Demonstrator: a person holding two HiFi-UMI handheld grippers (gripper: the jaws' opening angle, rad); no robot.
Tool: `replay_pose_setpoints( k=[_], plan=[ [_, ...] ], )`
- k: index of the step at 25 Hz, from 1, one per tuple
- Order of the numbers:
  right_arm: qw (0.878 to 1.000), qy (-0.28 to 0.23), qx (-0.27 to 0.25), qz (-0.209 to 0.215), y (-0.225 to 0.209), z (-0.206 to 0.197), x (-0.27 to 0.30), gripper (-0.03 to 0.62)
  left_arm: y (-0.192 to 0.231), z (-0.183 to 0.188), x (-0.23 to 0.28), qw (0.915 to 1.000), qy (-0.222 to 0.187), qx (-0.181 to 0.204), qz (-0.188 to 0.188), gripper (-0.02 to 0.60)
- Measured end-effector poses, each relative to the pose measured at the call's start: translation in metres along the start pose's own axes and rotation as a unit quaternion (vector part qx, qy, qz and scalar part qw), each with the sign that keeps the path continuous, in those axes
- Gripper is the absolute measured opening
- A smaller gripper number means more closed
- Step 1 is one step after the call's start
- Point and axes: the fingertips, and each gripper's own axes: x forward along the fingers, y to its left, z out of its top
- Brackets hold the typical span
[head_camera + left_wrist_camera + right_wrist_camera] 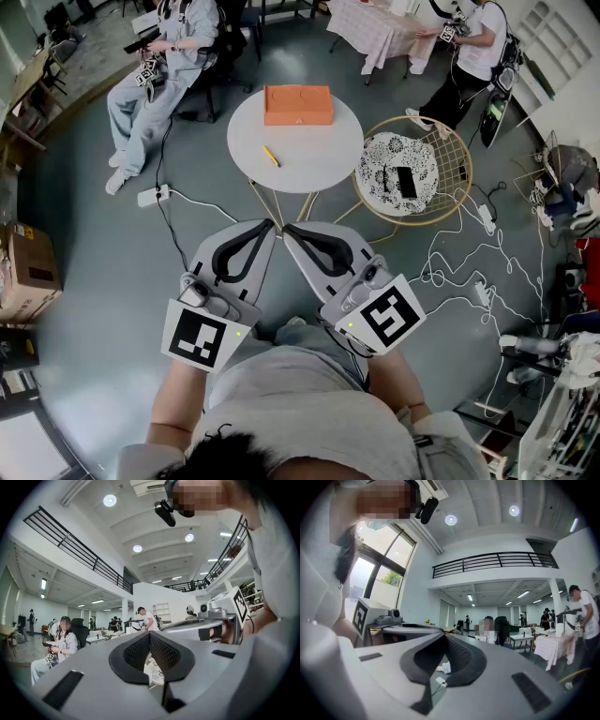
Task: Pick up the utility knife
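The utility knife (270,156), small and yellow-orange, lies on the round white table (319,155) in the head view, left of the table's middle. Both grippers are held close to my body, well short of the table and above the floor. My left gripper (267,226) points up and to the right with its jaws closed and nothing between them. My right gripper (289,229) points up and to the left, likewise shut and empty. The two tips nearly meet. In the left gripper view the left gripper (150,637) looks out across the room, as does the right gripper (443,637) in its own view; the knife shows in neither.
An orange box (298,105) sits at the table's far side. A wire side table (457,150) to the right carries a patterned disc and a black phone (407,181). Cables and a power strip (152,195) cross the floor. A seated person (159,70) is far left, a standing person (473,56) far right.
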Motion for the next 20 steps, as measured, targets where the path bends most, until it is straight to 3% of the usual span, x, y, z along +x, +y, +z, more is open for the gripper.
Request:
replay_pose_setpoints(
  k=[12,20],
  plan=[
    [1.0,0.0,-0.005,0.023,-0.017,-0.003,-0.006,0.008,-0.003,0.001,0.019,0.9998,-0.001,-0.002,0.02,0.011],
    [0.999,-0.015,0.028,0.032,-0.029,-0.012,-0.019,0.008,-0.014,-0.005,0.023,0.9991,-0.002,-0.001,0.043,0.009]
  ],
)
